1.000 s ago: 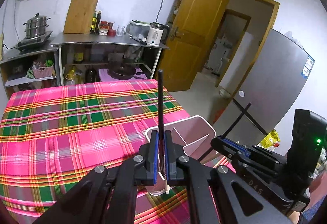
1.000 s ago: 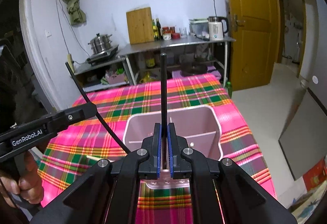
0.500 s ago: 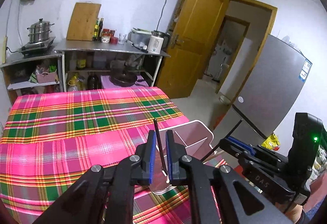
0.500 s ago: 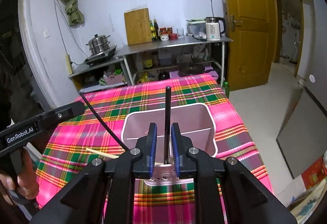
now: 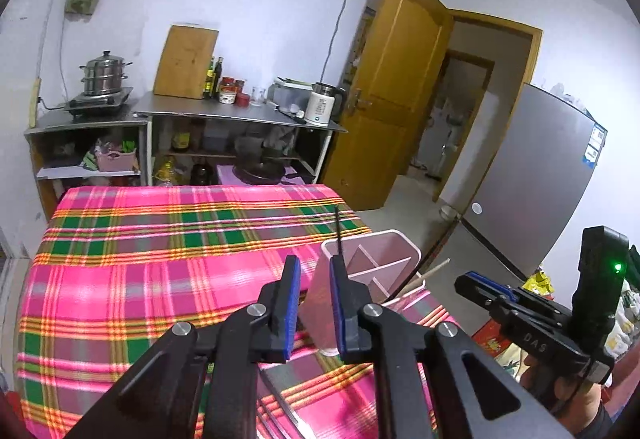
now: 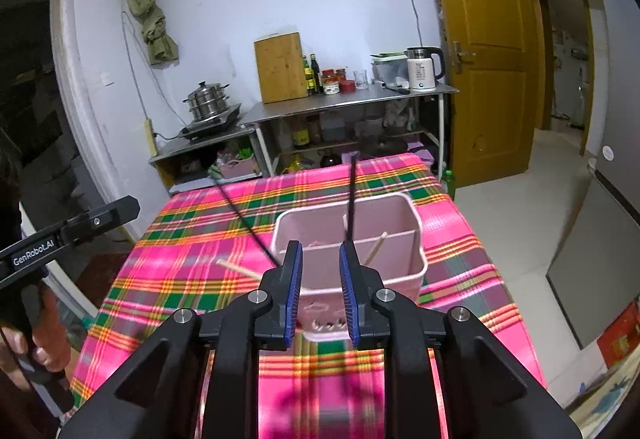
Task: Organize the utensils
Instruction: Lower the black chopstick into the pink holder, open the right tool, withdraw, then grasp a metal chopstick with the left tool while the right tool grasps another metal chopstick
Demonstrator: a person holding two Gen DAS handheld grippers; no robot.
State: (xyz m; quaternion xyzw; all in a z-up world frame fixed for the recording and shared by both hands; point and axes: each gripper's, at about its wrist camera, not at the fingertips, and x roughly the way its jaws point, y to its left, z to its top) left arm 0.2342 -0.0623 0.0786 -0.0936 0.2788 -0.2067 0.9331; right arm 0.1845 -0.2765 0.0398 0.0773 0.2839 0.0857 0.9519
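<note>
A: Where do the tongs stand?

B: Both pairs have just been opening, and nothing is pinched in either. The right tongs (image 6: 320, 271) gape just in front of the pink utensil holder (image 6: 400, 271), pads clear of the black chopstick (image 6: 351, 199) that stands in the holder, nearly upright and leaning a little left at its tip. The left tongs (image 5: 314, 287) are parted too, empty, with the holder's near corner showing through the gap.

A: And the other sticks?

B: A second black chopstick (image 6: 244, 215) slants out of the holder's left side, its tip far and left. A pale wooden chopstick (image 6: 374, 249) leans in the near right compartment, and another wooden one (image 6: 236, 269) lies to the holder's left; I cannot tell if it rests on the rim or the tabletop (image 6: 192, 239).

A: What does the next move turn on?

B: I'd judge it's that loose wooden stick. Its long axis runs left to right, just left of the right tongs, but the left hand (image 6: 36, 343) sits on that side, so either could take it.

A: Any writing?

B: "GenRobot.AI" on the left tool, "DAS" on the right tool seen from the left camera. The fridge sticker is too small to read.
</note>
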